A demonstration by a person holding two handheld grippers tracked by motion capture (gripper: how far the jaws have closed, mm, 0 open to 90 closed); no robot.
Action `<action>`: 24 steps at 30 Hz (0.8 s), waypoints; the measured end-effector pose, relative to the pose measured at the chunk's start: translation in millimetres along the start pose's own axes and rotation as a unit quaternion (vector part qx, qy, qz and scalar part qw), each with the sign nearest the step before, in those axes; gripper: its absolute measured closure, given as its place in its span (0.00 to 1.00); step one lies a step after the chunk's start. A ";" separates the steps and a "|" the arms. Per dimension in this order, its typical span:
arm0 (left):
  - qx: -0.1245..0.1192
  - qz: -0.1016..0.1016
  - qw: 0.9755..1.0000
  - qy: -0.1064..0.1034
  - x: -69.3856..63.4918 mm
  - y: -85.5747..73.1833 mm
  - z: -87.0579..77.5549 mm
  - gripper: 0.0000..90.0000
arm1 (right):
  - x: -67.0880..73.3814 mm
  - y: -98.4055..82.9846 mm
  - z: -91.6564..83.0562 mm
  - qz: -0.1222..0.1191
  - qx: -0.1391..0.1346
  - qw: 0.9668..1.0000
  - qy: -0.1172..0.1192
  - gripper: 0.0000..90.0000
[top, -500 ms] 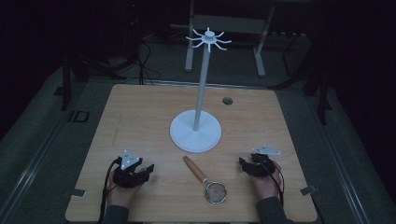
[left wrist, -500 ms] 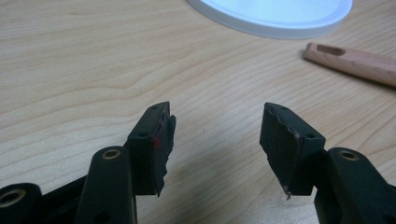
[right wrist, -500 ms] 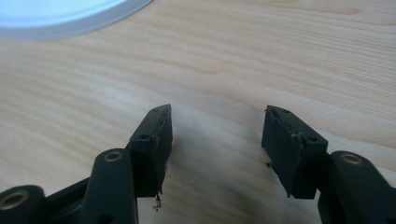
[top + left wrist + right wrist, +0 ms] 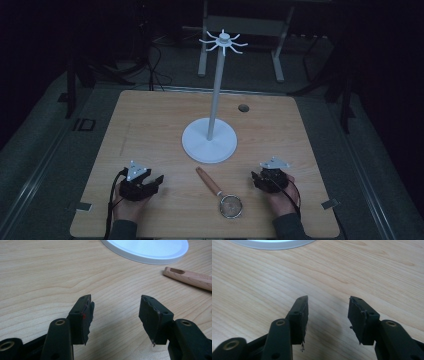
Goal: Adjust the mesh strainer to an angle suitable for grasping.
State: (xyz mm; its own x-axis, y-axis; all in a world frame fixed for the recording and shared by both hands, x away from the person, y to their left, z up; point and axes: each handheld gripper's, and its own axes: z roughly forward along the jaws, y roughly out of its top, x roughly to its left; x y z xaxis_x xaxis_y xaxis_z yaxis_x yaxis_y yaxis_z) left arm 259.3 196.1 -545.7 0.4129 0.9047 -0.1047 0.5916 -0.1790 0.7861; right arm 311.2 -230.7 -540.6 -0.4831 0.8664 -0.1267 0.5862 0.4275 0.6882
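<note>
Low in the frame, between two idle grippers, lies a small strainer (image 4: 222, 196) on the table (image 4: 150, 125).
Nothing is done yet: left gripper (image 4: 150, 182) and right gripper (image 4: 257, 181) both rest with jaws spread and empty, the strainer untouched (presumably bound for the white hook stand (image 4: 210, 142) at centre). Its wooden handle points up-left toward the stand's base; its round mesh bowl sits lower right.

Between the earlier high view and now, the left gripper (image 4: 150, 182) at lower left has drawn slightly toward the frame's bottom edge, while the right gripper (image 4: 261, 181) has edged a touch rightward.
</note>
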 end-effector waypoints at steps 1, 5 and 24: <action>0.001 0.000 1.000 0.001 -0.1 0.0 0.2 0.49 | 1.1 1.0 -0.4 -0.002 0.000 1.000 0.003 0.57; 0.004 0.002 1.000 0.006 -0.1 -0.5 0.2 0.49 | 4.0 6.4 -4.5 -0.008 -0.003 1.000 0.012 0.59; 0.007 0.004 1.000 0.010 -0.5 -1.7 0.7 0.49 | 15.5 28.9 -16.4 -0.025 0.007 0.998 0.049 0.56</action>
State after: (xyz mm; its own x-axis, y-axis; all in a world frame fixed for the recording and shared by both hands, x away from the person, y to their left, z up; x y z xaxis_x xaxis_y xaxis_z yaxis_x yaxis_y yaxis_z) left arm 258.5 195.7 -547.4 0.4030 0.9111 -0.0866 0.5988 -0.1909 0.7778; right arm 310.0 -209.1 -511.0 -0.5723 0.8151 -0.0900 0.5690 0.4738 0.6721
